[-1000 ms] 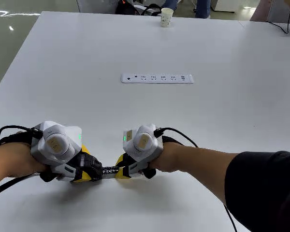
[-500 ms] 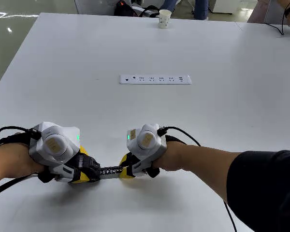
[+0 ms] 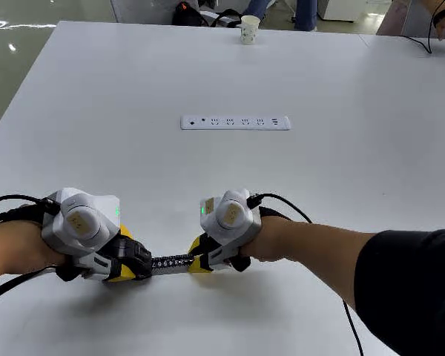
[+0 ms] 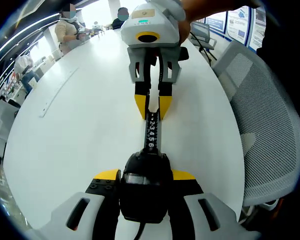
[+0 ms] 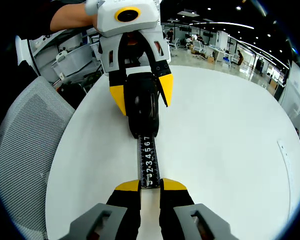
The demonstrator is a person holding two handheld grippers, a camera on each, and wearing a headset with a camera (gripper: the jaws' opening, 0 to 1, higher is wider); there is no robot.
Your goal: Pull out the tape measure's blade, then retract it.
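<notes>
Blade [image 5: 148, 162] longer | left gripper [image 3: 133, 256] jaws grip tape measure [image 4: 145, 187] | right gripper [image 3: 197, 258] jaws pinch tip

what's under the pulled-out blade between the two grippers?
Bare white table shows on both sides of the blade, which runs from the case in the left gripper to the right gripper. The strip directly beneath is covered; the right jaws hide the blade's tip.

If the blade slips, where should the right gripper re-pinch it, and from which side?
Probably take the blade at its free end, coming straight along its length from opposite the case, as the right gripper does now. The strip is narrow and flat, numbers up, so jaws flanking its edges fit.
</notes>
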